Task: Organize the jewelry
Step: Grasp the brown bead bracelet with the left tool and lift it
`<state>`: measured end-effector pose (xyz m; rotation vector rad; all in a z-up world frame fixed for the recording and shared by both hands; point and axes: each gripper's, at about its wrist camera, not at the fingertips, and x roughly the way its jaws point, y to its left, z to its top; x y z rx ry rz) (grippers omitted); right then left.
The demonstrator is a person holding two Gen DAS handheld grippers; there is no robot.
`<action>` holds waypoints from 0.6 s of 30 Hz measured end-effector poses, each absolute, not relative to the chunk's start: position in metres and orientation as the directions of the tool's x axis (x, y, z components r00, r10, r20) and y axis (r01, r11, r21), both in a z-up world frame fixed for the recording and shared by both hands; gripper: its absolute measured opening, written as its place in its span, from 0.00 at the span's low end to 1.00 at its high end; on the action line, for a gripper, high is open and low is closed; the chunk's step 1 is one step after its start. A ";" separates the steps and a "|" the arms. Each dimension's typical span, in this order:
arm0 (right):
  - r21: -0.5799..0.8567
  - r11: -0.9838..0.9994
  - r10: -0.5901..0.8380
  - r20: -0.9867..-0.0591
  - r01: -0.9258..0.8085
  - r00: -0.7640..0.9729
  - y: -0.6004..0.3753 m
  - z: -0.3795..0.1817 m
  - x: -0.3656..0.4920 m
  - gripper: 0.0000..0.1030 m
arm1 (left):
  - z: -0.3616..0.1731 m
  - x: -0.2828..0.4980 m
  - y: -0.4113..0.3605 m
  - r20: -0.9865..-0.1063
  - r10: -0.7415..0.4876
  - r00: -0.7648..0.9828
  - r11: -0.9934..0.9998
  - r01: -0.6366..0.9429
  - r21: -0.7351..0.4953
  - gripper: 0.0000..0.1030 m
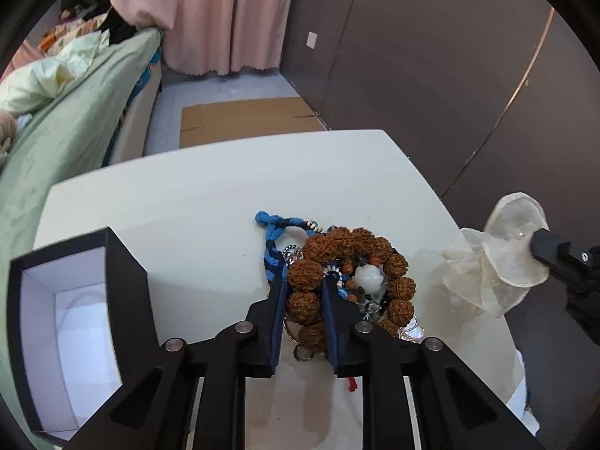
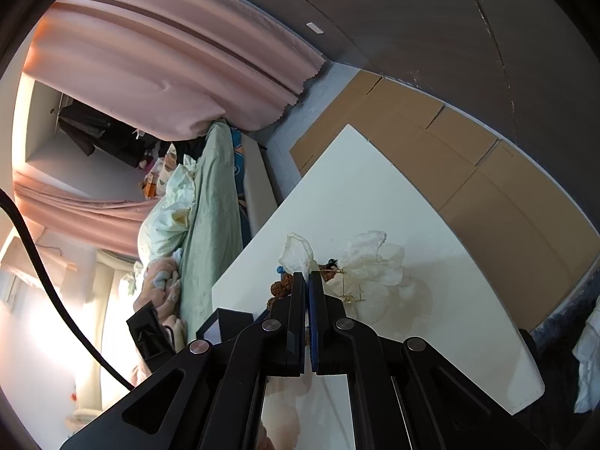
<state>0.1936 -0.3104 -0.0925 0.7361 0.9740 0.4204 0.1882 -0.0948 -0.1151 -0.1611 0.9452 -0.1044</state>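
A pile of jewelry lies on the white table (image 1: pixel 195 195): a brown rough-bead bracelet (image 1: pixel 375 247), a blue braided cord (image 1: pixel 275 225), a white stone bead (image 1: pixel 369 277) and silver pieces. My left gripper (image 1: pixel 304 281) is shut on the brown bead bracelet, its fingers around the left side of the loop. My right gripper (image 2: pixel 308 275) is shut on a sheer cream fabric-petal earring (image 2: pixel 369 258) and holds it above the table; it also shows in the left wrist view (image 1: pixel 502 258). A gold hook (image 2: pixel 352 296) hangs from the earring.
An open black box (image 1: pixel 123 262) with a white inside stands at the table's left, also seen in the right wrist view (image 2: pixel 225 324). A bed with green bedding (image 1: pixel 75 123) lies left of the table. Flattened cardboard (image 1: pixel 247 120) covers the floor beyond it.
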 end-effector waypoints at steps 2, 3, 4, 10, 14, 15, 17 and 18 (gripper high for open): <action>0.725 0.688 0.623 -0.590 -0.001 0.513 -0.310 -0.092 0.193 0.03 | -0.107 0.183 -0.095 -0.776 -0.178 0.605 0.980 0.036 -0.196 0.19; 0.727 0.687 0.623 -0.588 0.000 0.516 -0.311 -0.092 0.193 0.03 | -0.103 0.182 -0.094 -0.768 -0.191 0.611 0.977 0.041 -0.210 0.19; 0.729 0.684 0.623 -0.585 -0.001 0.519 -0.311 -0.092 0.193 0.03 | -0.100 0.181 -0.093 -0.760 -0.201 0.618 0.974 0.046 -0.220 0.19; 0.745 0.666 0.637 -0.542 -0.038 0.548 -0.308 -0.084 0.190 0.03 | -0.074 0.169 -0.087 -0.696 -0.272 0.664 0.954 0.090 -0.287 0.19; 0.756 0.650 0.659 -0.506 -0.082 0.557 -0.300 -0.076 0.188 0.03 | -0.059 0.161 -0.081 -0.665 -0.292 0.687 0.947 0.109 -0.303 0.19; 0.759 0.644 0.667 -0.495 -0.097 0.556 -0.296 -0.074 0.187 0.03 | -0.055 0.158 -0.079 -0.656 -0.295 0.694 0.945 0.111 -0.307 0.19; 0.760 0.639 0.677 -0.482 -0.119 0.556 -0.290 -0.071 0.186 0.03 | -0.048 0.152 -0.073 -0.640 -0.297 0.709 0.943 0.110 -0.315 0.19; 0.762 0.635 0.682 -0.475 -0.129 0.556 -0.287 -0.069 0.185 0.03 | -0.046 0.151 -0.070 -0.635 -0.298 0.712 0.941 0.109 -0.320 0.19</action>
